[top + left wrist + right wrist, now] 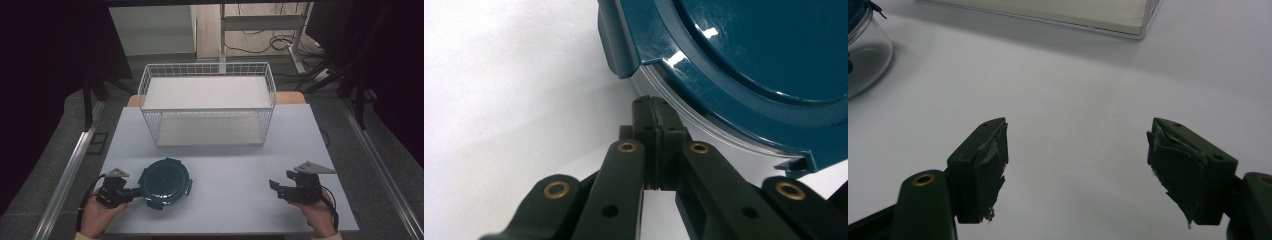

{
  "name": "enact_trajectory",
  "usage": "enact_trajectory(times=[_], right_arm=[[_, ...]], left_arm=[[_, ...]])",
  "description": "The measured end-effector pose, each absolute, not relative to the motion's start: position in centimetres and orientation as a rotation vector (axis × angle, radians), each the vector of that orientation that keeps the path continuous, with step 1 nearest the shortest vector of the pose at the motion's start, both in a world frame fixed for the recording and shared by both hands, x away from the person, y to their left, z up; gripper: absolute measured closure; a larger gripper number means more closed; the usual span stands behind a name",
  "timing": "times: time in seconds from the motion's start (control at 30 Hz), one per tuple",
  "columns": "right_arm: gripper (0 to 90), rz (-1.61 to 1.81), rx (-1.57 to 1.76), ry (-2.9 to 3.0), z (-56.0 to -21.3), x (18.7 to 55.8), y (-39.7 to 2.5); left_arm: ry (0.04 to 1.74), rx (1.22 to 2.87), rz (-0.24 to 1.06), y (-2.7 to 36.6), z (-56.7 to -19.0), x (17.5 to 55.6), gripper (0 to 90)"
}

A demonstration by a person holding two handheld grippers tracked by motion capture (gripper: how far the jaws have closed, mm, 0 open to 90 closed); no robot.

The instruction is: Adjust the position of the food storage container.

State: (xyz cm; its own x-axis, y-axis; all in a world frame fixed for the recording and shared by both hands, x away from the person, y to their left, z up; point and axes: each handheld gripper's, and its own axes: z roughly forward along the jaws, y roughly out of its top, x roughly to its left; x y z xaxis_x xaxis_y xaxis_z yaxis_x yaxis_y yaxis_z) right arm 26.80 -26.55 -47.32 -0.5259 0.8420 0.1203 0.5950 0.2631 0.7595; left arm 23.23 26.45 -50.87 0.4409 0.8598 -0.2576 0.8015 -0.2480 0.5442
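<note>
A round clear container with a dark teal clip-on lid point(165, 182) sits on the white table at the front left. My left gripper point(136, 191) lies just left of it, held by a hand. In the left gripper view the jaws point(651, 107) are pressed together, tips right at the clear rim under the lid point(749, 60); nothing shows between them. My right gripper point(274, 187) rests at the front right, held by the other hand. Its jaws point(1078, 150) stand wide open over bare table, and the container's clear wall point(863, 55) shows at the far left.
A white wire basket point(207, 111) with a flat white base stands at the middle back of the table point(225, 165); its base edge point(1058, 12) shows ahead of the right gripper. Metal rails run along both sides of the table.
</note>
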Motion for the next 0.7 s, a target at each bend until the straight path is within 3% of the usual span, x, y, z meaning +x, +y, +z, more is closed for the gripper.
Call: enact_trajectory(times=[0.7], right_arm=[[24.1,1.126,1.312,2.244,-47.4,26.8,-26.5]], left_arm=[[1.316,2.131,0.095,22.5,-50.7,25.0,90.0]])
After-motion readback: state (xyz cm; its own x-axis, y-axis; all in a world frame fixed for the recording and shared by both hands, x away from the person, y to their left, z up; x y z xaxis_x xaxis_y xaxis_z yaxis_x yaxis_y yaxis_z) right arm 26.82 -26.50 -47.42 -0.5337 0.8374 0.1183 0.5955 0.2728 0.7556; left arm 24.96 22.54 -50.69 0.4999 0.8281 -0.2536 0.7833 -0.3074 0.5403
